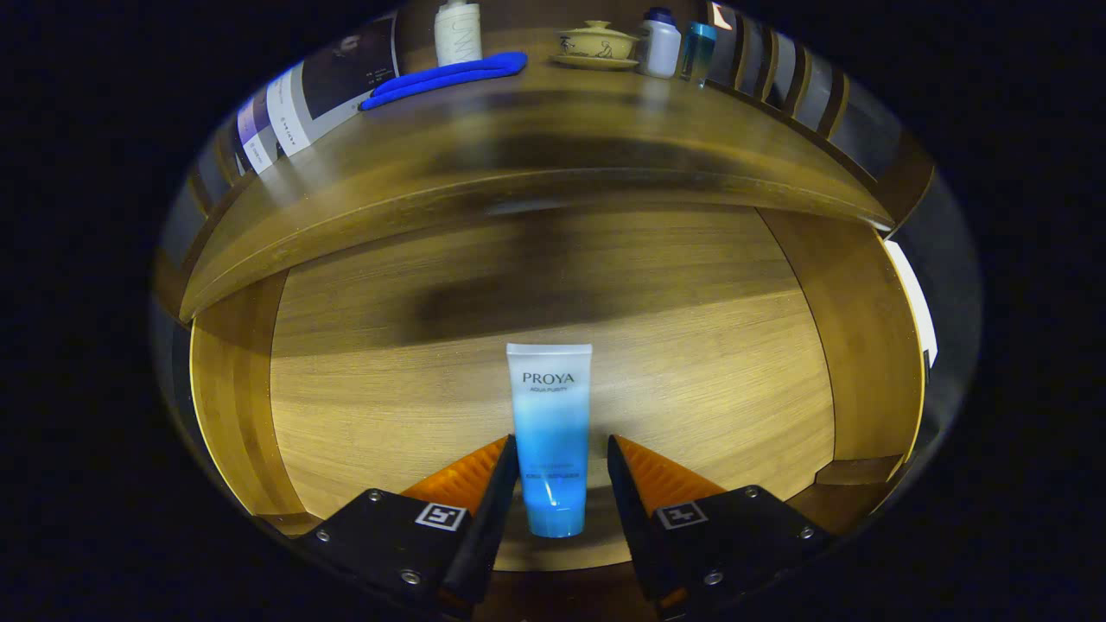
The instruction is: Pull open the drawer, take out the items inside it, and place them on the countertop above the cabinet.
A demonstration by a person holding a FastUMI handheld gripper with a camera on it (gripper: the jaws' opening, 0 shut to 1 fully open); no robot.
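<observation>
One tube (550,432) lies flat on the wooden floor of the open drawer (691,363), cap end toward the camera and crimped end pointing away. It is white at the far end, fading to blue at the cap. Nothing else lies in the drawer alongside it. The tongs (560,462) straddle the tube's lower half, one finger on each side; the left finger sits right against the tube's edge and the right one stands a little off it, so the tongs are narrow but not clamped on it. Whether the left finger truly presses the tube is hard to tell.

The drawer's two side walls curve up on either hand, and its front wall is cut off below the fingers.

Above the drawer runs the bench (536,147), carrying five things: a blue cloth-like strip (445,78), a white bottle (457,30) behind it with its top cut off, one pale lidded tea bowl on a saucer (596,43), one white bottle with a dark blue cap (661,43), and just beside that a teal container (698,50). The last two stand close together, possibly touching. Small writing on these is too blurred to make out.
</observation>
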